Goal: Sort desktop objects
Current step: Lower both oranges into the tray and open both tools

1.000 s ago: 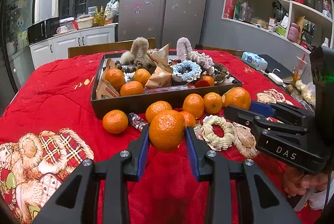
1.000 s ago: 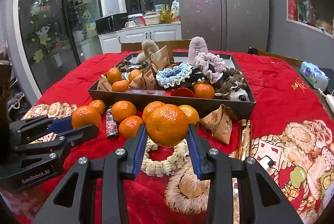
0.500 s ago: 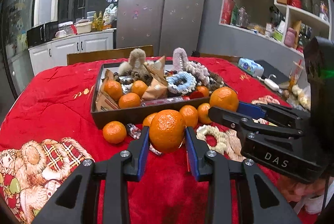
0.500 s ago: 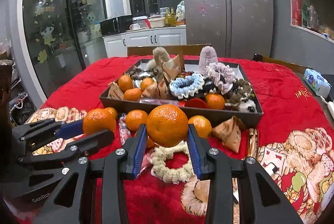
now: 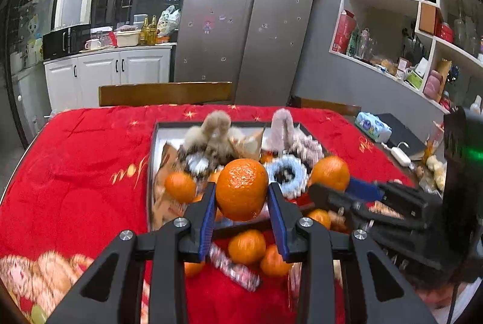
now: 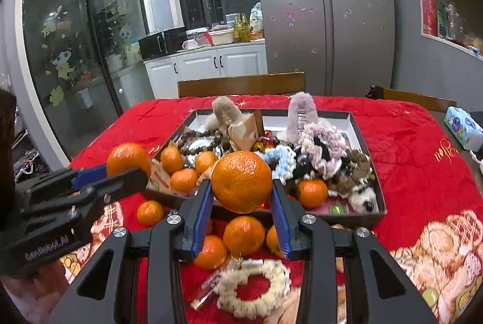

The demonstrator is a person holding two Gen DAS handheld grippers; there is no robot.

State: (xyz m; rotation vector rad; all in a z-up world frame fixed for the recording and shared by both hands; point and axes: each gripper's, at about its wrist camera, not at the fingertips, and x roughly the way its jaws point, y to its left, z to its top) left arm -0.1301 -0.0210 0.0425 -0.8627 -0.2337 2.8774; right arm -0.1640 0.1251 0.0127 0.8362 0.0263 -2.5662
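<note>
My left gripper (image 5: 241, 191) is shut on a tangerine (image 5: 241, 173) and holds it in the air over the near wall of the dark tray (image 5: 151, 149). Beside it, my right gripper (image 6: 241, 188) is shut on a second tangerine (image 6: 241, 170), also above the tray's (image 6: 366, 149) front edge. In the tray lie several tangerines (image 6: 184, 180), fluffy hair clips (image 6: 299, 112), scrunchies (image 6: 279, 156), beads and paper packets. Three loose tangerines (image 6: 244, 233) rest on the red cloth in front of the tray. Each gripper shows at the other view's side.
A cream scrunchie (image 6: 252, 284) and a wrapped candy (image 5: 232, 269) lie on the cloth near me. A tissue pack (image 6: 463, 127) and a white charger (image 5: 400, 153) sit at the table's right. Wooden chair backs (image 6: 241, 84) stand behind the table. A person's hand shows at bottom right in the left wrist view.
Both grippers have risen and gone forward with their tangerines, from above the loose fruit on the cloth to over the tray's front wall. Their grips are unchanged.
</note>
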